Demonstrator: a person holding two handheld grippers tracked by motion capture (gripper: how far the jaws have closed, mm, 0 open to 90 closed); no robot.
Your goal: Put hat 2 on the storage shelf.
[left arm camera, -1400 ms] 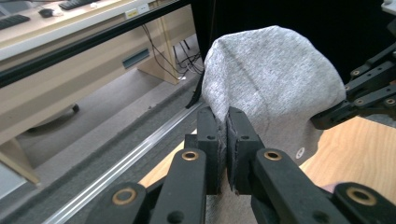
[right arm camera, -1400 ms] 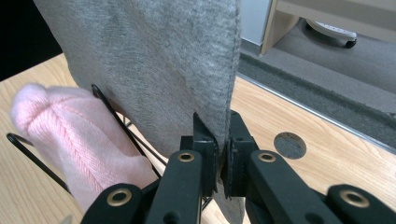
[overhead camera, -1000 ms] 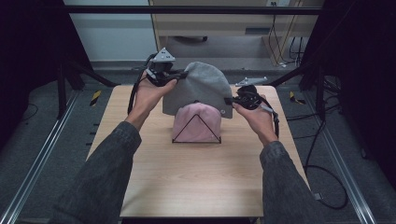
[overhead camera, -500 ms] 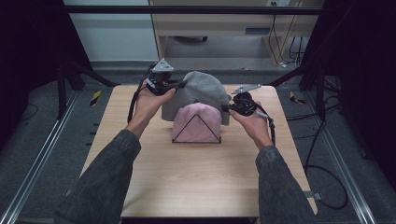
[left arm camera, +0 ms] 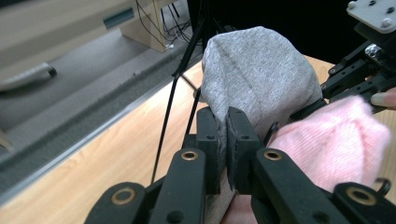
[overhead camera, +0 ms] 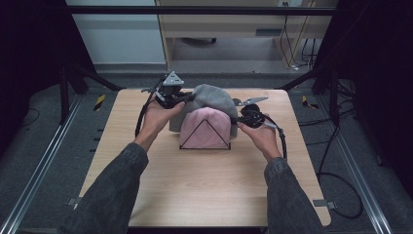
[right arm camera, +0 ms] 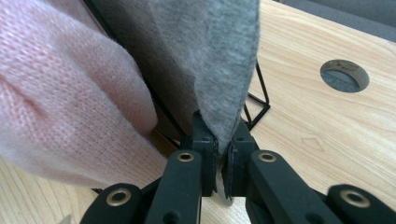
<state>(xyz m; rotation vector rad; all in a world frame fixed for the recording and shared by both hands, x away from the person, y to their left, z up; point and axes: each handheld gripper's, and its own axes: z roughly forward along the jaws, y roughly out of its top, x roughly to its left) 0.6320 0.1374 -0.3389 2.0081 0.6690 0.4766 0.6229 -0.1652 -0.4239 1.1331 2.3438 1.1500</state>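
Snagging is my worry: the grey hat (overhead camera: 210,97) goes over a black wire stand (overhead camera: 204,134) already carrying a pink hat (overhead camera: 204,129), and if my sides drop unevenly the brim could catch the wire, tip the stand, or drag the pink knit askew. Everything sits near the far edge of the tabletop (overhead camera: 204,195), midway across. My left gripper (left arm camera: 227,140) is clamped on the grey brim on its side, my right gripper (right arm camera: 223,140) on the opposite brim, cloth pinched between both pairs of jaws. Both forearms reach forward, hands flanking the stand, jaws turned inward toward each other.
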